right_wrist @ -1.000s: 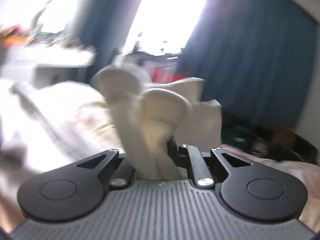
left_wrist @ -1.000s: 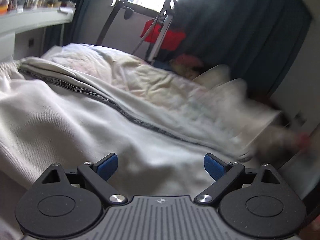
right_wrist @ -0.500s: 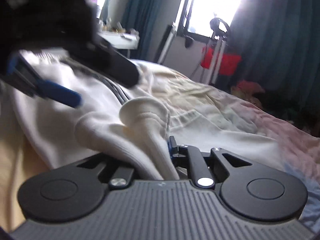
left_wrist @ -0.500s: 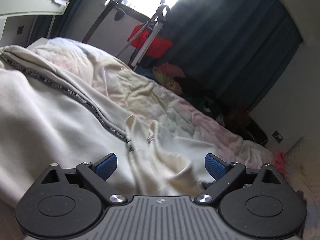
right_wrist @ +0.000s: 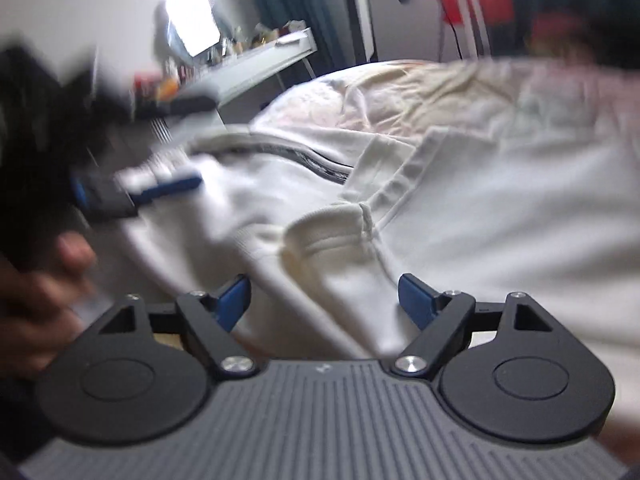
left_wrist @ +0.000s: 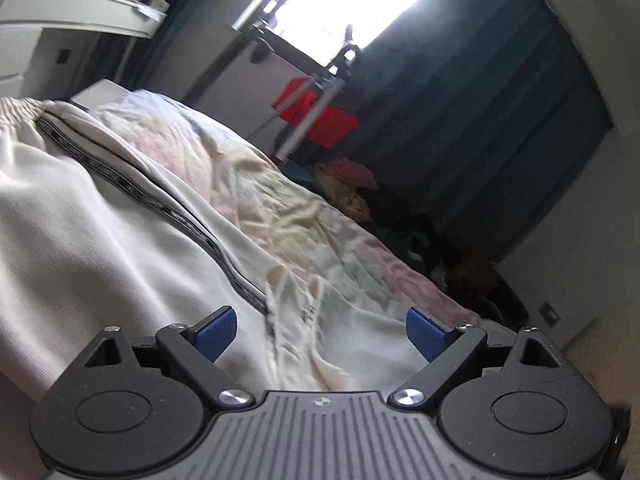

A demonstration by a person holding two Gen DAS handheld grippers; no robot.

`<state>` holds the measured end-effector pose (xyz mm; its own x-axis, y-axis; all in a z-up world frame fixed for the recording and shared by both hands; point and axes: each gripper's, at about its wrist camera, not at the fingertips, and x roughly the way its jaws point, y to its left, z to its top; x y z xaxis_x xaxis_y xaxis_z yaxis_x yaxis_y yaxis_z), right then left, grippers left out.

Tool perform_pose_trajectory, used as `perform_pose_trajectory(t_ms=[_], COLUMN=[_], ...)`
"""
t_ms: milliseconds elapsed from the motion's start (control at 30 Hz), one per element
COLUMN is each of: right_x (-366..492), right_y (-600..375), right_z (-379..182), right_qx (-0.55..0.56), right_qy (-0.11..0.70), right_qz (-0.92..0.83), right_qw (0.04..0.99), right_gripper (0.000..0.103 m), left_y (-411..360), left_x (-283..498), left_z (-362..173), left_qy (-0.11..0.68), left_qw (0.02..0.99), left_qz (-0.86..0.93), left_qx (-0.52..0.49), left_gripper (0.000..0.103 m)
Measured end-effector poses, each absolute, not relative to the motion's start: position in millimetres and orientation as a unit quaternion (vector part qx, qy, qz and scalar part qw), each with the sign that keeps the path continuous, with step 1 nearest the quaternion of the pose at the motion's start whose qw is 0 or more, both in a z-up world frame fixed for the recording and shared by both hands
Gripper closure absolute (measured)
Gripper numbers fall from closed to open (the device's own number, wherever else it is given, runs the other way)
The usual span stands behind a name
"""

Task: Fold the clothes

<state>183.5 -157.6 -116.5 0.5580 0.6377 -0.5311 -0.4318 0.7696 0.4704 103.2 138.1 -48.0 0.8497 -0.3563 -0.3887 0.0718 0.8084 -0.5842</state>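
Since half a second back my right gripper (right_wrist: pixel 324 296) has let go: its jaws were clamped on a fold of the cream garment (right_wrist: pixel 460 216), now they stand wide apart with the cuff-like ribbed end (right_wrist: pixel 320 240) lying loose between the blue pads (right_wrist: pixel 234 300), not pinched. Left view has barely shifted, same low angle over the bed.

Going left to right in the left wrist view: white desk shelf (left_wrist: pixel 80 8) top left with small clutter I can't identify, garment (left_wrist: pixel 100 240) spread over the bed with its dark zip line (left_wrist: pixel 160 208) running diagonally, then my left gripper (left_wrist: pixel 322 334) low over the cloth, jaws spread wide, nothing gripped, a crumpled hem bunched just ahead between the fingers (left_wrist: pixel 216 330). Beyond it rumpled pastel bedding (left_wrist: pixel 320 232), a red item (left_wrist: pixel 316 112) on a metal stand by the window, dark curtain (left_wrist: pixel 500 120) on the right. Pile of stuff on the floor by the curtain is too dark to name.

Right wrist view, left to right: a hand (right_wrist: pixel 36 288) at the left edge, blurred and cut off by the frame, wrapped round the left gripper's handle; that gripper (right_wrist: pixel 140 188) is motion-smeared, tilted down toward the garment, one blue finger showing; I can't tell its opening from here. Then the garment's folded edge and seam, mid-frame, resting on the bed. Right side is blurry cloth, cut off by the frame.
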Motion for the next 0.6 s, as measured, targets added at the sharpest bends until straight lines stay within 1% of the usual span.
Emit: perform_pose_trajectory(t_ms=[67, 133, 167, 200, 267, 300, 333, 400, 433, 467, 500, 567, 600], right_x=[182.8, 189.9, 194.9, 202.5, 223.4, 239.7, 256.4, 282.2, 294.9, 307.6, 320.2, 345.6, 358.2], right_y=[-179.1, -195.6, -202.4, -205.8, -208.5, -205.3, -201.7, -186.2, -178.1, -170.1, -162.0, -146.0, -137.9], right_z=[-108.3, -103.4, -102.1, -101.8, -101.1, -100.6, -100.1, -103.7, -105.7, -107.6, -109.5, -113.4, -115.4], right_qx=[0.217, 0.255, 0.267, 0.267, 0.256, 0.249, 0.242, 0.214, 0.199, 0.185, 0.17, 0.14, 0.126], right_qy=[0.35, 0.334, 0.325, 0.323, 0.326, 0.335, 0.344, 0.362, 0.371, 0.38, 0.389, 0.406, 0.414], right_qz=[0.302, 0.282, 0.267, 0.254, 0.229, 0.222, 0.217, 0.206, 0.201, 0.195, 0.19, 0.178, 0.173], right_qw=[0.86, 0.863, 0.867, 0.872, 0.881, 0.881, 0.881, 0.883, 0.884, 0.885, 0.886, 0.885, 0.885], right_gripper=[0.021, 0.021, 0.02, 0.019, 0.019, 0.027, 0.029, 0.029, 0.031, 0.034, 0.04, 0.04, 0.04], left_y=[131.9, 122.6, 117.8, 112.1, 100.2, 93.7, 87.1, 77.4, 73.9, 70.5, 68.6, 67.2, 67.1], left_x=[99.8, 98.9, 99.5, 101.5, 103.8, 105.6, 107.4, 112.1, 113.7, 115.3, 116.8, 120.1, 123.1], left_z=[-48.4, -50.3, -51.8, -53.6, -59.0, -62.5, -66.1, -74.8, -78.6, -82.5, -84.6, -89.0, -92.0], left_qy=[0.251, 0.255, 0.259, 0.265, 0.282, 0.289, 0.296, 0.308, 0.312, 0.317, 0.312, 0.309, 0.312], left_qw=[0.917, 0.916, 0.916, 0.914, 0.913, 0.913, 0.913, 0.912, 0.913, 0.913, 0.919, 0.922, 0.92], left_qz=[-0.134, -0.15, -0.158, -0.168, -0.183, -0.188, -0.193, -0.199, -0.198, -0.197, -0.19, -0.186, -0.186], left_qx=[-0.28, -0.269, -0.264, -0.256, -0.232, -0.218, -0.204, -0.185, -0.174, -0.163, -0.149, -0.143, -0.145], left_gripper=[0.014, 0.016, 0.019, 0.02, 0.022, 0.024, 0.027, 0.031, 0.036, 0.045, 0.046, 0.047, 0.049])
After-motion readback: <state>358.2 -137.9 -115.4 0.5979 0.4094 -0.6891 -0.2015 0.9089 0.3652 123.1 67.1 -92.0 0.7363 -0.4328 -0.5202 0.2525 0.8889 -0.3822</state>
